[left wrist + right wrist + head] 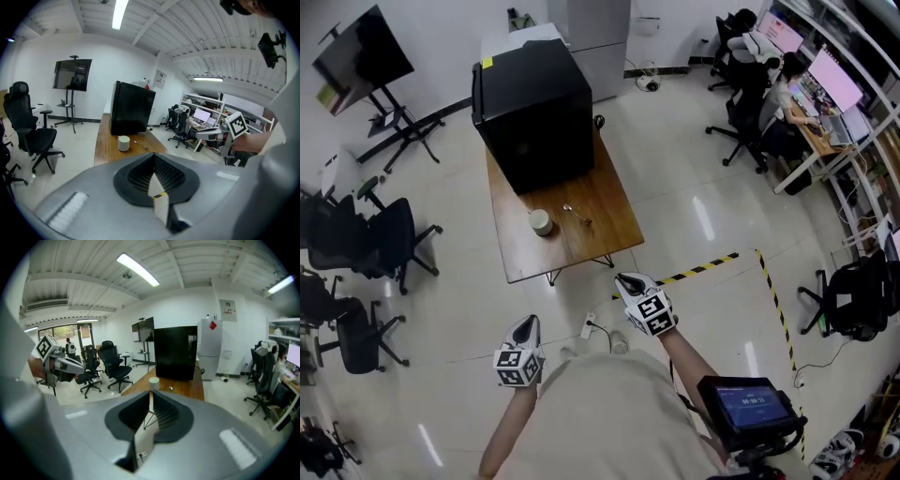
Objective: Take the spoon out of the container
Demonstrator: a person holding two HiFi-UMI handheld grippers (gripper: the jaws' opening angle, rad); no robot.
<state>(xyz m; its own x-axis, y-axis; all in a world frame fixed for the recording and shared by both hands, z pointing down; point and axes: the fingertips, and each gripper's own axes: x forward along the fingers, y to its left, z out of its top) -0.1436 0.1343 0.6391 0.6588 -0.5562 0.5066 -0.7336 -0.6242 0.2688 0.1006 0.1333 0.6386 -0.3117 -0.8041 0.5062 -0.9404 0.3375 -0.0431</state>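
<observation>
Head view: spoon point(577, 215) lies on tabletop point(609, 234) just beside white container point(541, 221), not inside it. Left claw point(525, 325) and right claw point(628, 280) closed, empty, well apart from tabletop. We judge spoon light, stiff, slippery; best pinched mid-handle.

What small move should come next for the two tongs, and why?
I would likely just hold both back. The spoon already lies on the table beside the white container, and the left tongs and right tongs are shut, empty, far from it.
</observation>
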